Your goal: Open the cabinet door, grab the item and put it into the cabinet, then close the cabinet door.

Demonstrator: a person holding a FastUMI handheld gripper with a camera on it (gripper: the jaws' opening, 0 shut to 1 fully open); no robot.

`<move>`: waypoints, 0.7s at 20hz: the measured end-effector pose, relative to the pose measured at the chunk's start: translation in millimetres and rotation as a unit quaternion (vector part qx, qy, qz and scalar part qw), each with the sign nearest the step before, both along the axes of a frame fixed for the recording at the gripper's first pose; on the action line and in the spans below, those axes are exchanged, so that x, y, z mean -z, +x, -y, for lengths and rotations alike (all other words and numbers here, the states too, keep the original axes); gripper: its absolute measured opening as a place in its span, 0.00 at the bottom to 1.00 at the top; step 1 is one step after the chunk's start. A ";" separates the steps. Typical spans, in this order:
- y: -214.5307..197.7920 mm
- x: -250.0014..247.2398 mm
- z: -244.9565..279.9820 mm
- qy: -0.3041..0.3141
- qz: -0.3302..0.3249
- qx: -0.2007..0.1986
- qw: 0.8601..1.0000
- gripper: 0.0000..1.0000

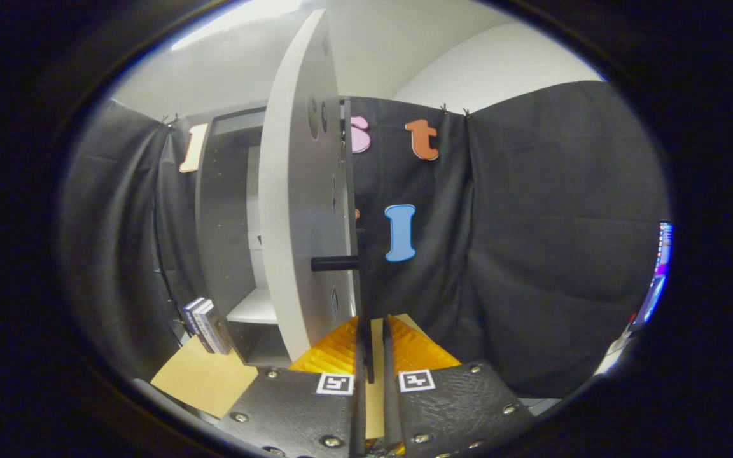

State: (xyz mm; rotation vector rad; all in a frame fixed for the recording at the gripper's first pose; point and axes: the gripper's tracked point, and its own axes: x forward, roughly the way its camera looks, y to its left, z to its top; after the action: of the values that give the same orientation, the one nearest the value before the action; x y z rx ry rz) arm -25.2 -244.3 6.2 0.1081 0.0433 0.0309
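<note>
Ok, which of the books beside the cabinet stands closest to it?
The grey book, directly beside the cabinet wall; the blue one stands beyond it. The tool, nearly closed, sits at the bottom corner of the open door.

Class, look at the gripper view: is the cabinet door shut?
No, the door stands swung open edge-on just ahead of the nearly closed fingers, and a shelf shows inside the cabinet.

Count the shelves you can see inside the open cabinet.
1: a white shelf low inside the cabinet, left of the open door. The door hides much of the inside, so more may be hidden. The claw is nearly shut, holding nothing.
</note>
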 end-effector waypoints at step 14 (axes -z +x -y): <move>11.3 13.4 45.6 -0.039 -0.006 -0.057 0.998 0.20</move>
State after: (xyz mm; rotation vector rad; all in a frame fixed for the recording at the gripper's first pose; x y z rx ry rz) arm -13.9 -289.9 -7.2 0.0286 0.0617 0.1421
